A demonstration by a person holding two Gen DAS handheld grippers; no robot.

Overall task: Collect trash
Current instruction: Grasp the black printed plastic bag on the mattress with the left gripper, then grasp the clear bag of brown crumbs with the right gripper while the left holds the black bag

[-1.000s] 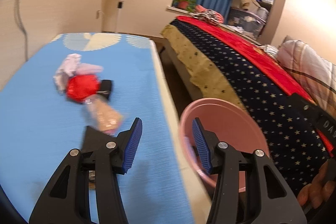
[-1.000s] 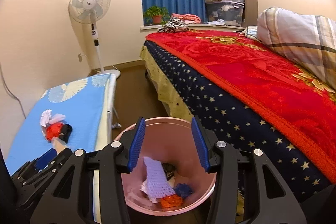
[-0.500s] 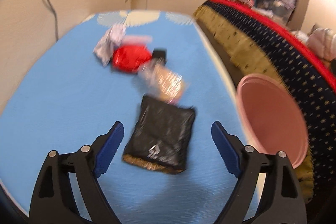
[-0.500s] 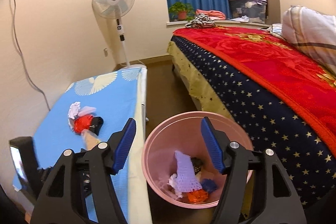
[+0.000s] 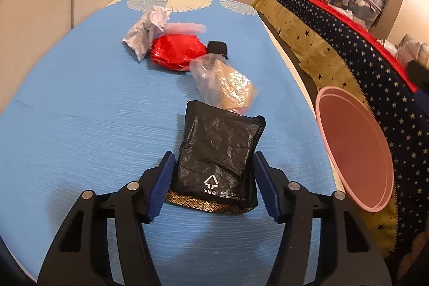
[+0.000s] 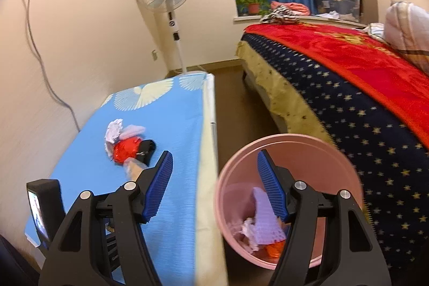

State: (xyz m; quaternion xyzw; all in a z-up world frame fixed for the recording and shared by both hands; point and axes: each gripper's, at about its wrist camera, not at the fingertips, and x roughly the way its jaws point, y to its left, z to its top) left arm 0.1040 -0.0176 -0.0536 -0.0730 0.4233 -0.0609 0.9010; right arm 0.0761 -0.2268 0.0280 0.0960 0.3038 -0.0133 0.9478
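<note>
Crumpled black packet (image 5: 218, 154) flat on blue mat, beside pink bin (image 5: 356, 152).

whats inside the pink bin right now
In the pink bin: a lilac knitted piece, white crumpled paper, something orange. The right gripper covers the rest.

A black plastic packet (image 5: 218, 157) lying between the left gripper (image 5: 214, 186)'s fingers carries a white recycling-style arrow mark, Chinese characters reading "干垃圾" and smaller print including "2024"; nothing else is legible.
</note>
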